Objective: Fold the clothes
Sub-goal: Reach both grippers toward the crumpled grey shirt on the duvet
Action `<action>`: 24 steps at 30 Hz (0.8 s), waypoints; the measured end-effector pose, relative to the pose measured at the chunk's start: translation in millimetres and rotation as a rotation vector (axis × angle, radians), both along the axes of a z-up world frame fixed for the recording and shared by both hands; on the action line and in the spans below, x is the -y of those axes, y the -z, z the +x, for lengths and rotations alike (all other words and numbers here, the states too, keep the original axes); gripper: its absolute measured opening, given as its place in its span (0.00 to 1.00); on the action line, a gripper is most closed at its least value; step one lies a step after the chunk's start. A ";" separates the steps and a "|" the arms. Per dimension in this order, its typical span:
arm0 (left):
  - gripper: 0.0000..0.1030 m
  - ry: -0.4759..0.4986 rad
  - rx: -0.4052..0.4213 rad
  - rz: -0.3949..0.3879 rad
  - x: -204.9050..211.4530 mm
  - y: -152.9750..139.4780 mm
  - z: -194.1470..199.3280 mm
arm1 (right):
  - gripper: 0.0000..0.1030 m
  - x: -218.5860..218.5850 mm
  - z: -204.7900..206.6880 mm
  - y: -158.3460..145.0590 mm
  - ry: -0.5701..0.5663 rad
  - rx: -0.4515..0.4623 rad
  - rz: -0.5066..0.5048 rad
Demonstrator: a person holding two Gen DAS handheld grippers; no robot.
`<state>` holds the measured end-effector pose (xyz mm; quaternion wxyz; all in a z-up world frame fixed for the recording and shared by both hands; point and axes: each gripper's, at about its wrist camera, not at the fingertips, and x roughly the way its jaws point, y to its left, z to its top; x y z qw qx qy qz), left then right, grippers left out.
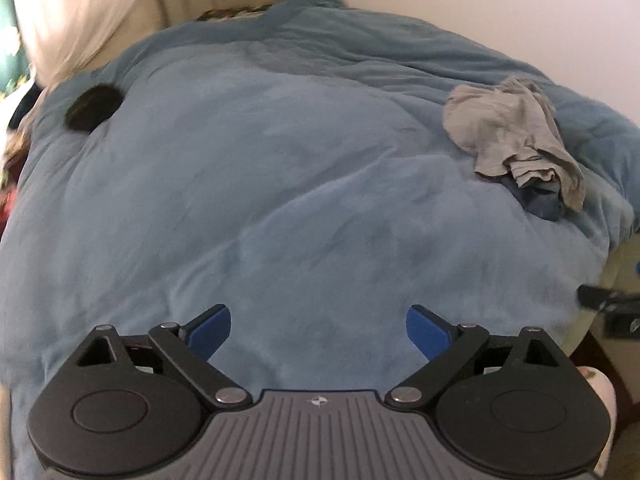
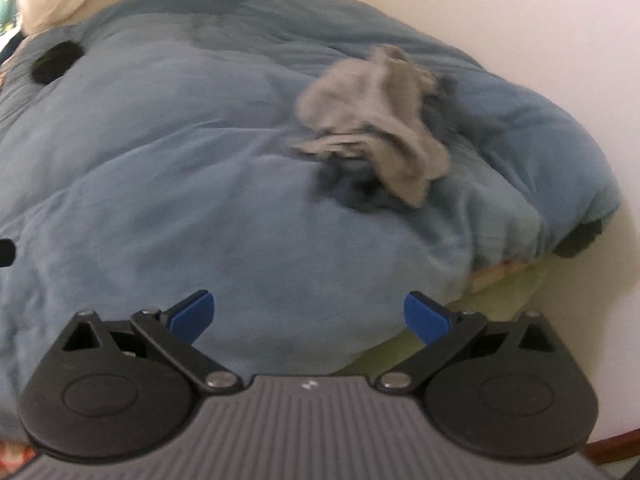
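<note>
A crumpled grey garment (image 1: pixel 516 136) lies in a heap on the blue blanket (image 1: pixel 260 184), with a darker blue piece of cloth (image 1: pixel 540 198) poking out under its near edge. In the right wrist view the same grey garment (image 2: pixel 380 120) sits ahead and slightly right, blurred. My left gripper (image 1: pixel 319 330) hovers over the near part of the blanket, open and empty, far from the heap. My right gripper (image 2: pixel 309 316) is open and empty too, above the blanket's (image 2: pixel 160 160) near right edge.
A black round patch (image 1: pixel 94 106) marks the blanket at far left. Cream curtains (image 1: pixel 80 12) hang behind the bed and a white wall (image 1: pixel 480 0) runs along its right side. Green sheet (image 2: pixel 460 320) shows under the blanket's edge. A dark object (image 1: pixel 612 308) is at the right.
</note>
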<state>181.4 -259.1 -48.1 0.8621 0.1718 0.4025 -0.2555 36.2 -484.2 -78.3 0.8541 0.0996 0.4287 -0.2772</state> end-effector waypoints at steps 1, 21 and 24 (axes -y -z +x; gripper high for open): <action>0.93 0.020 0.011 0.008 14.9 2.2 3.8 | 0.99 14.4 -3.0 1.5 0.005 0.009 -0.004; 0.37 0.478 -0.018 -0.024 246.9 45.9 63.4 | 0.99 116.8 -5.5 16.8 -0.147 0.000 -0.214; 0.35 0.499 0.022 -0.026 262.0 48.9 69.8 | 0.99 135.4 -9.3 11.3 -0.160 0.137 -0.148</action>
